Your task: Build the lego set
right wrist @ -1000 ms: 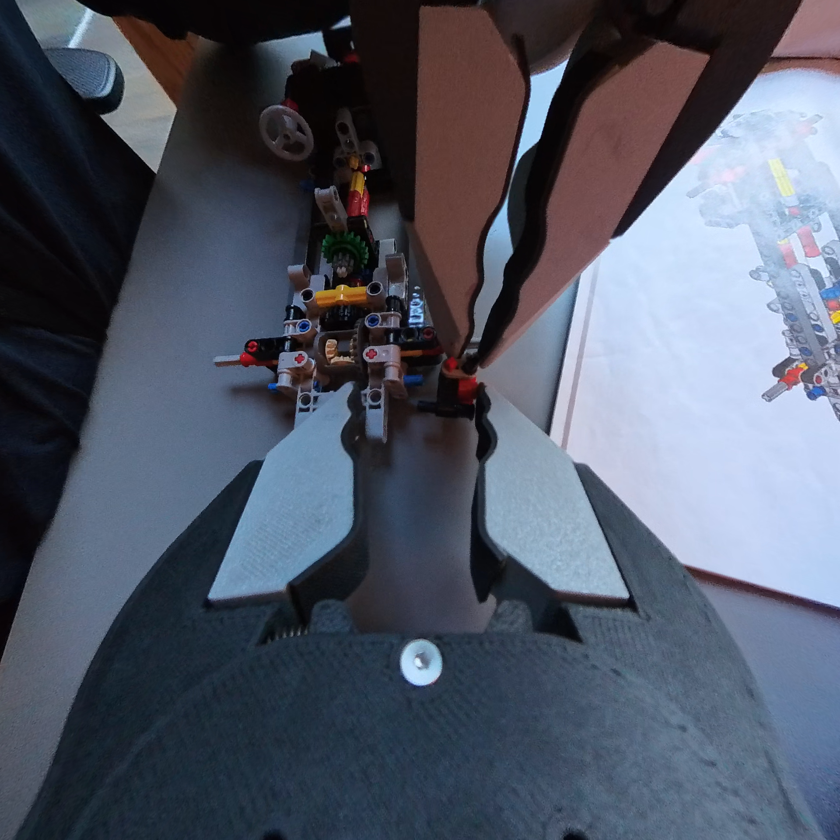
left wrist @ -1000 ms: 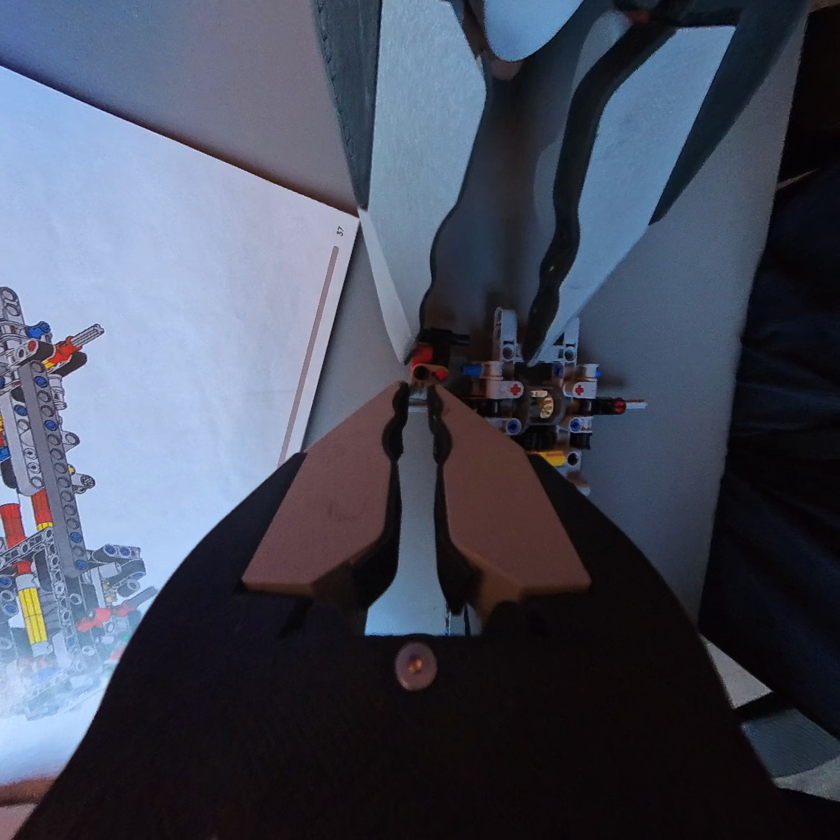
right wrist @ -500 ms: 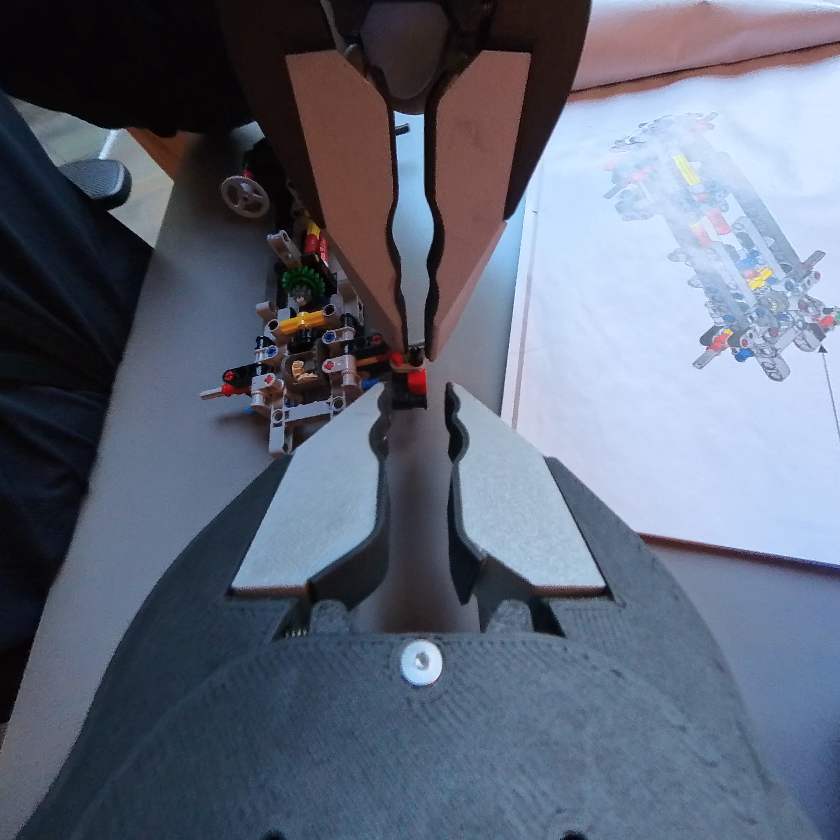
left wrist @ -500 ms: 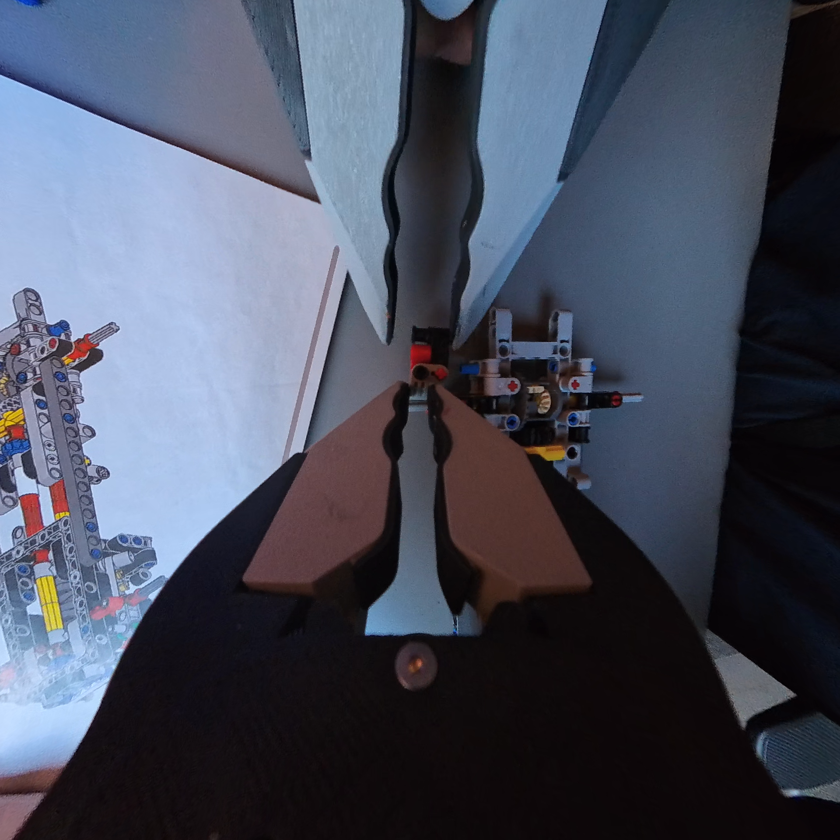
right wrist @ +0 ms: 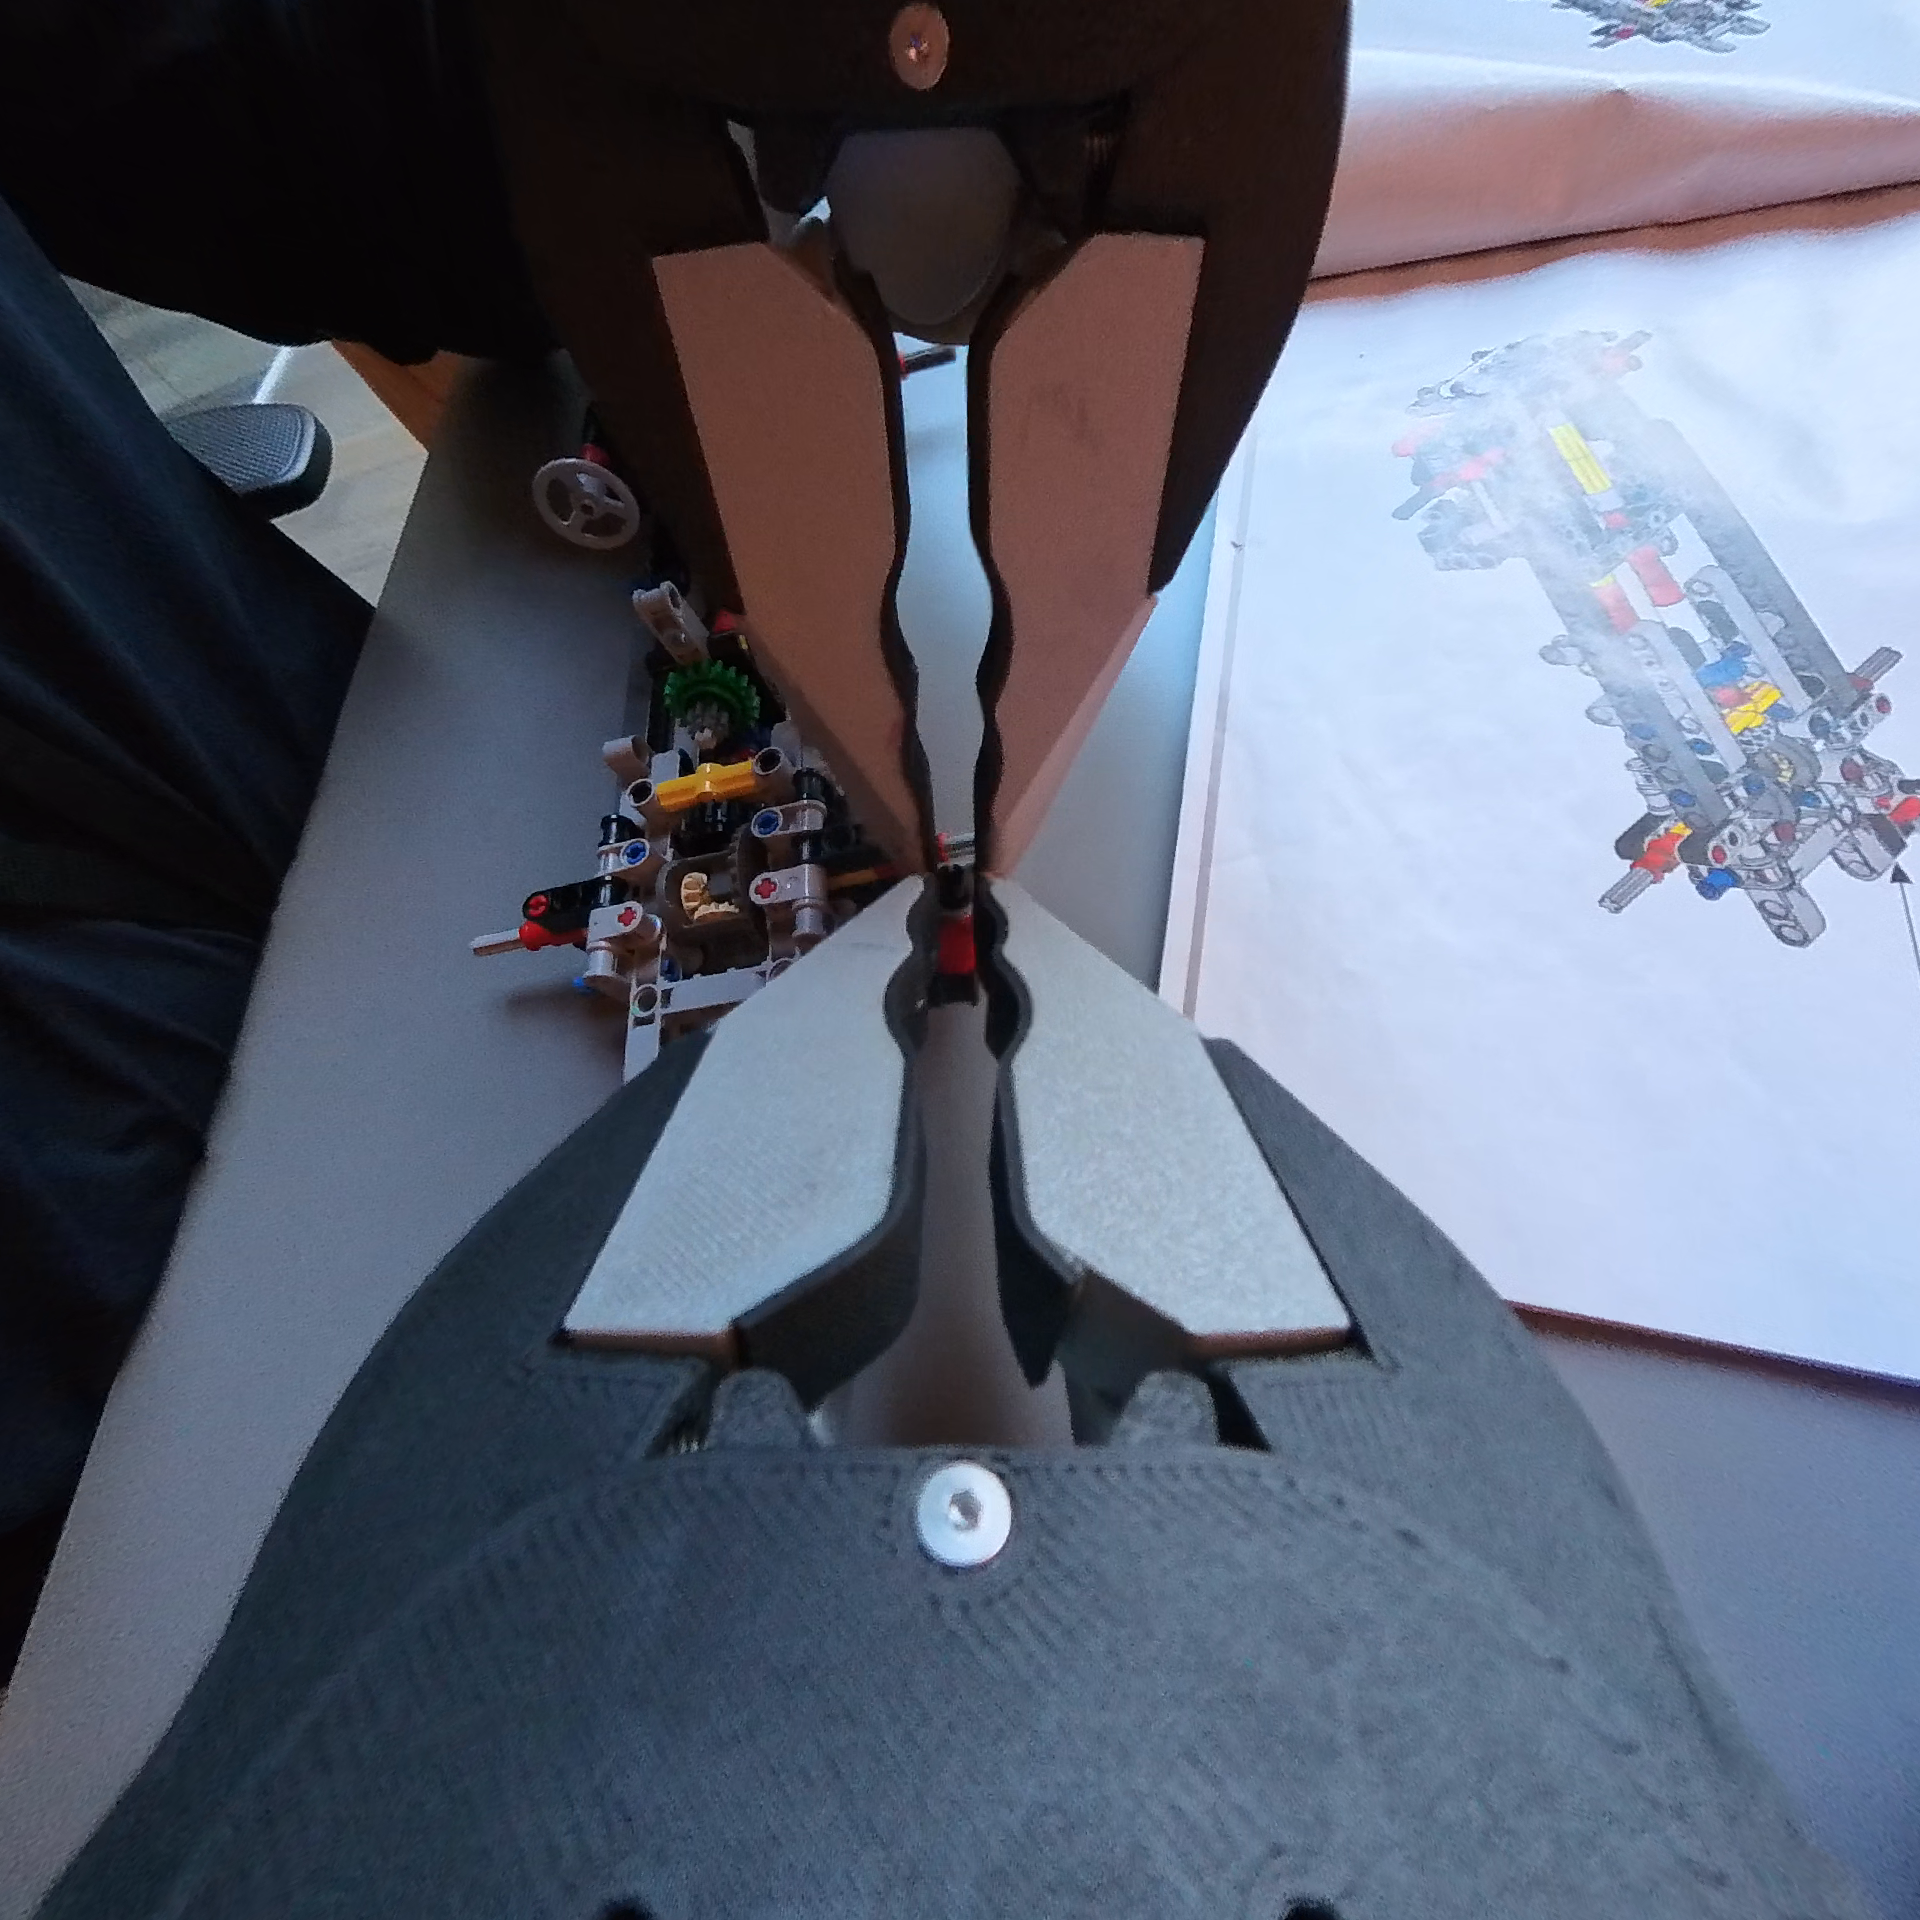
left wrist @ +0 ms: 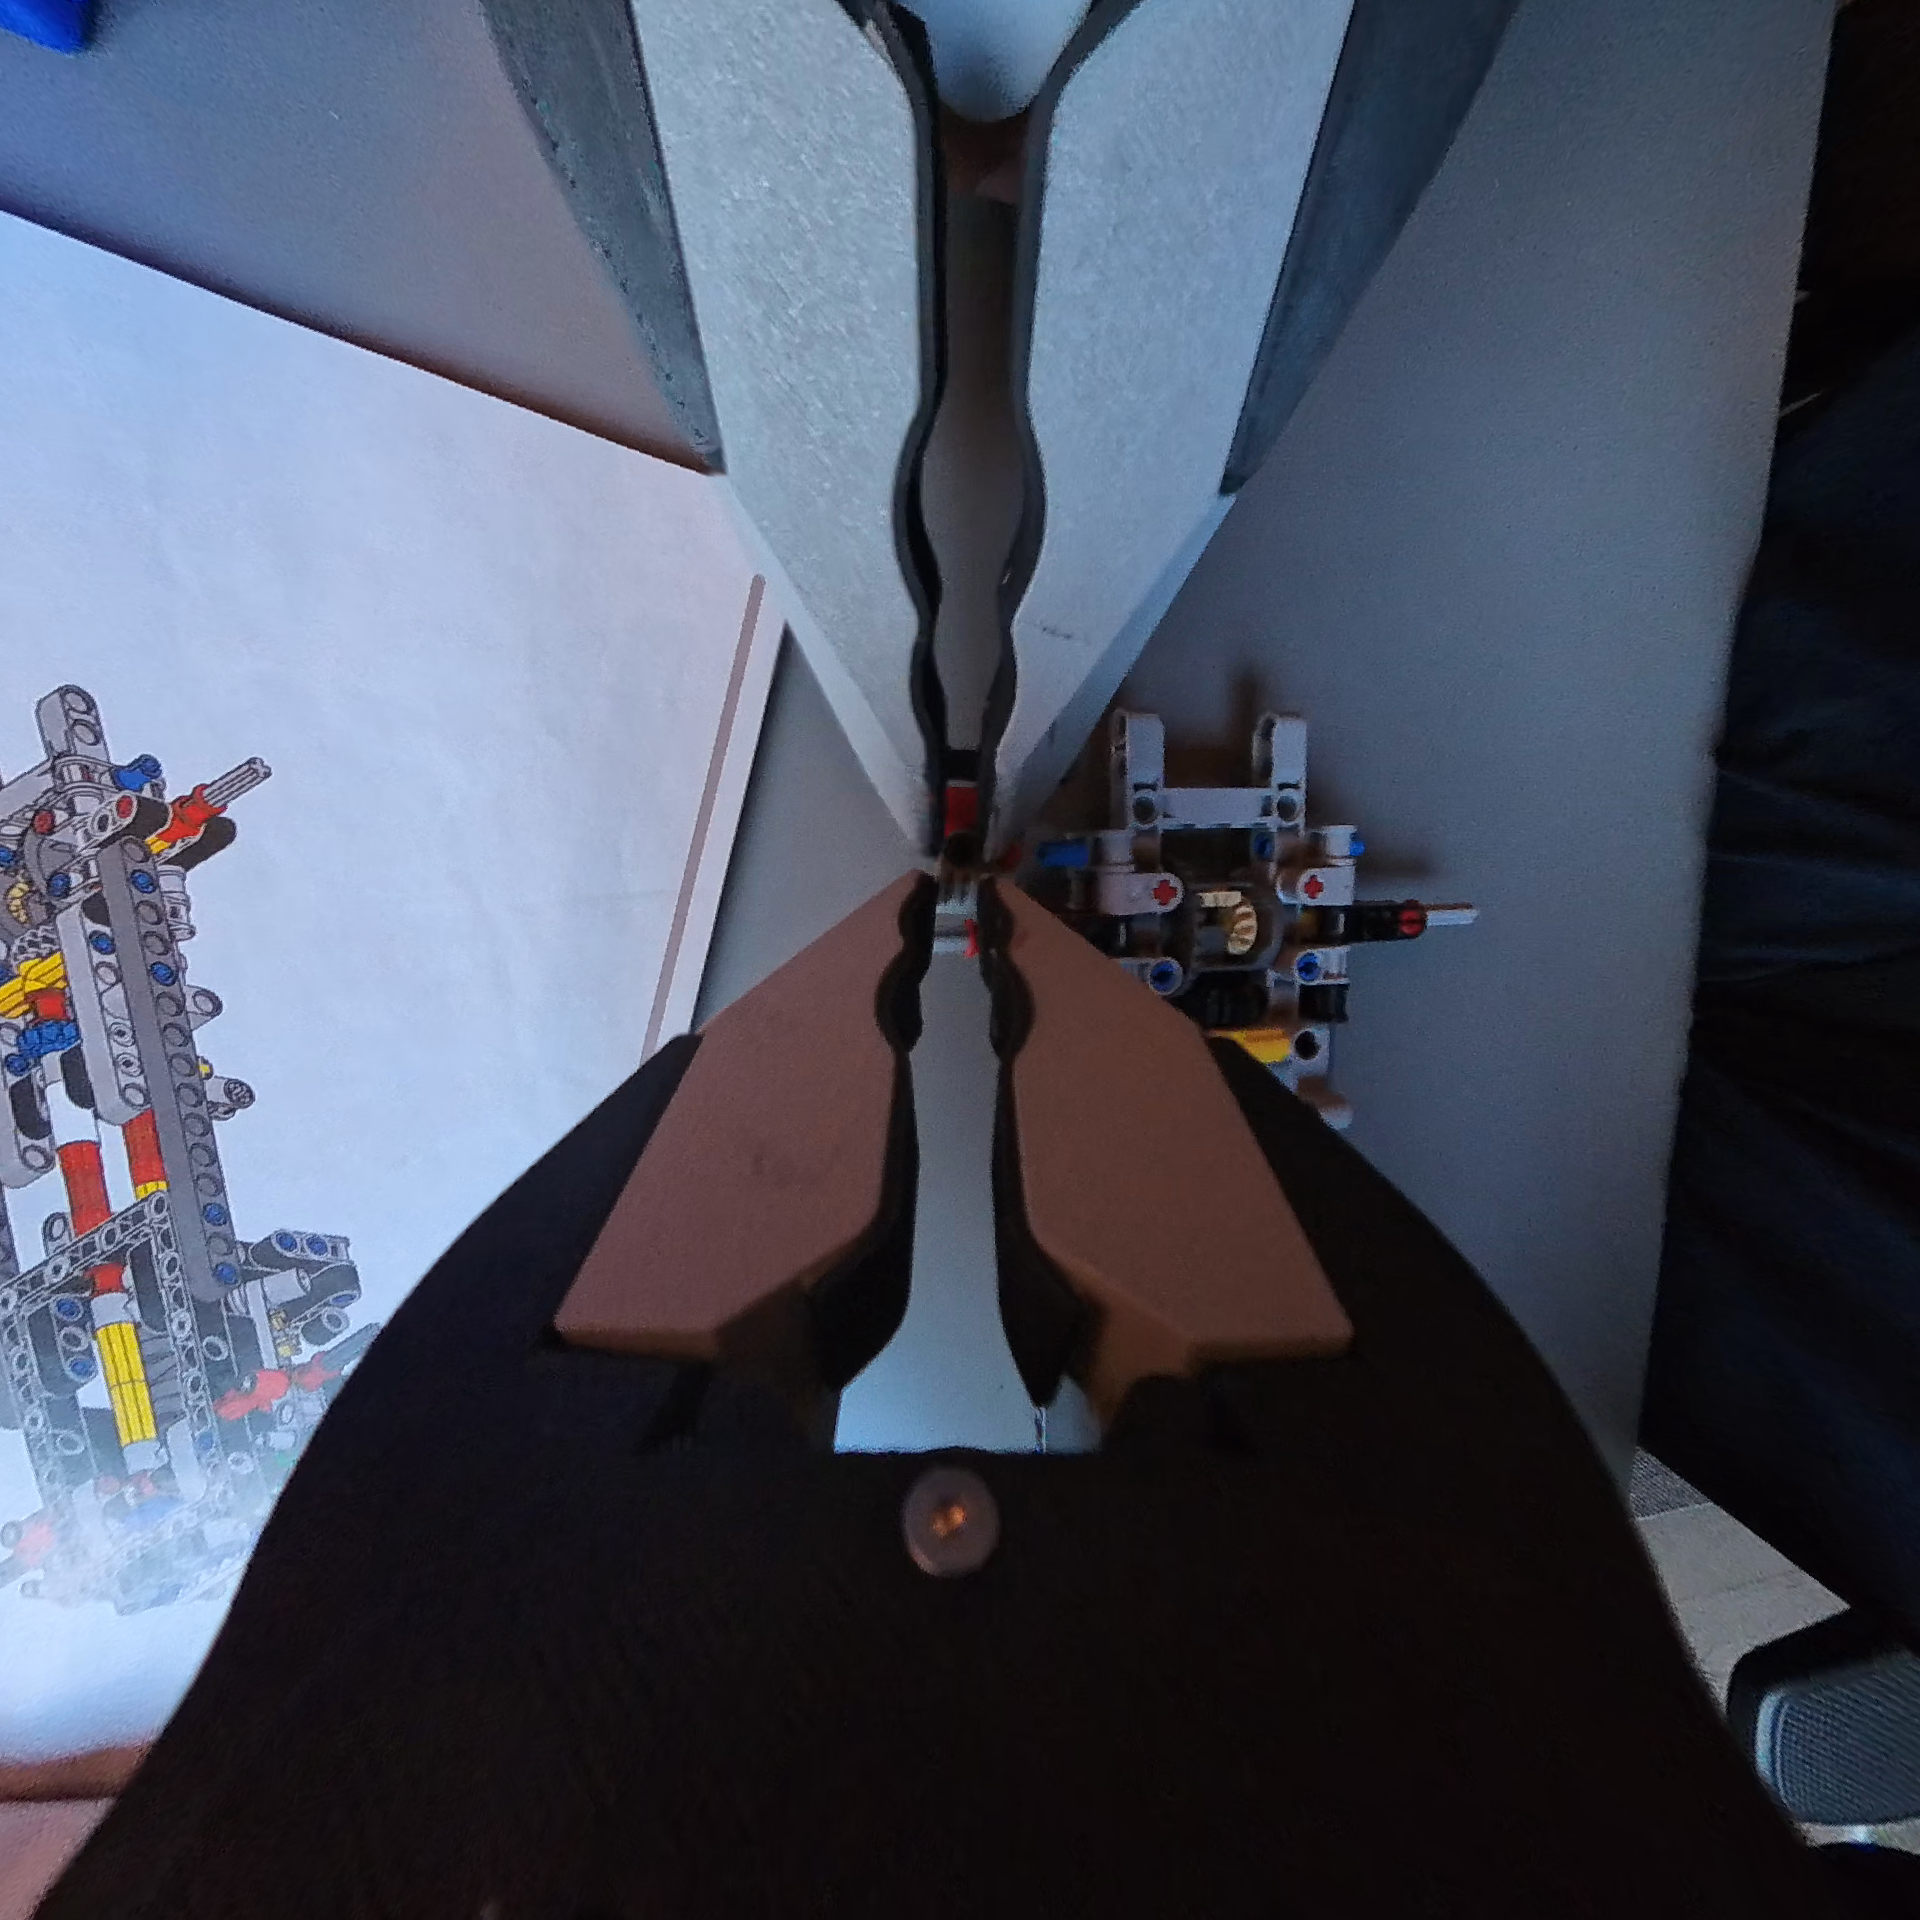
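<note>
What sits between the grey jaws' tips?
A small red-and-black connector, pinched between the right gripper's grey tips; clearest in the right wrist view. The left gripper's brown tips meet it opposite.

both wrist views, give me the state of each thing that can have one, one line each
left gripper: shut on a thin grey axle sticking out of the brick model
right gripper: shut on a small red and black piece
brick model: part built, lying on the grey table
instruction booklet: open, flat beside the model
grey wheel: loose on the table
</note>
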A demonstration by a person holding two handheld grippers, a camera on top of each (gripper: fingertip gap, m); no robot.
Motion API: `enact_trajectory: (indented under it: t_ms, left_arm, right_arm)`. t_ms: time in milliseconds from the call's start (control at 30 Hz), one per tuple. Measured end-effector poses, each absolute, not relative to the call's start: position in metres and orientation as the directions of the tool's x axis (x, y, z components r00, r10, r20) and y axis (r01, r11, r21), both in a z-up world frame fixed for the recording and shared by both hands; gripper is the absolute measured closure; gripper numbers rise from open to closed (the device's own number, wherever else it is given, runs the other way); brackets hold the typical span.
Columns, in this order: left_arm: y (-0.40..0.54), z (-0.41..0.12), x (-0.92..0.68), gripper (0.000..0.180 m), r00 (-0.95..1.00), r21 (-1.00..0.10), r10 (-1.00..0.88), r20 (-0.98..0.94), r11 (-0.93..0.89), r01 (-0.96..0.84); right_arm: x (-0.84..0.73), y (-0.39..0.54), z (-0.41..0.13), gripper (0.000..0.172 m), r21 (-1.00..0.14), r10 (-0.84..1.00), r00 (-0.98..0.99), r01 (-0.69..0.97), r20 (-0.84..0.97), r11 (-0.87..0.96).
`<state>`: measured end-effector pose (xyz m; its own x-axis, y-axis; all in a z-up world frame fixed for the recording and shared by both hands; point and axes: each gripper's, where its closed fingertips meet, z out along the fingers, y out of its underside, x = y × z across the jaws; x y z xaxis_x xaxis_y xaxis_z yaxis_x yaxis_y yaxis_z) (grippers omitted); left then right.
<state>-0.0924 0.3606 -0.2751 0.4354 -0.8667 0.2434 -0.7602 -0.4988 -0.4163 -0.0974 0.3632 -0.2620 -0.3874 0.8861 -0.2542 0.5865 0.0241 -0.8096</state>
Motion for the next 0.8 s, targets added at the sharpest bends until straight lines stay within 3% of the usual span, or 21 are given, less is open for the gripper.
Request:
enact_trajectory:
  t_ms: [333,600,800]
  left_arm:
    - [0.359,-0.274,-0.094,0.174,0.455,-0.417,-0.847,0.274,-0.531,-0.738]
    - [0.355,-0.261,-0.134,0.155,0.550,-0.435,-0.783,0.290,-0.620,-0.653]
    - [0.325,-0.277,-0.154,0.145,0.544,-0.353,-0.747,0.382,-0.663,-0.660]
  right_arm:
    - [-0.098,0.360,-0.263,0.172,-0.801,0.871,-0.394,0.599,-0.292,0.003]
    - [-0.094,0.367,-0.263,0.172,-0.792,0.876,-0.360,0.609,-0.322,-0.041]
    - [-0.089,0.383,-0.263,0.172,-0.786,0.888,-0.305,0.611,-0.345,-0.095]
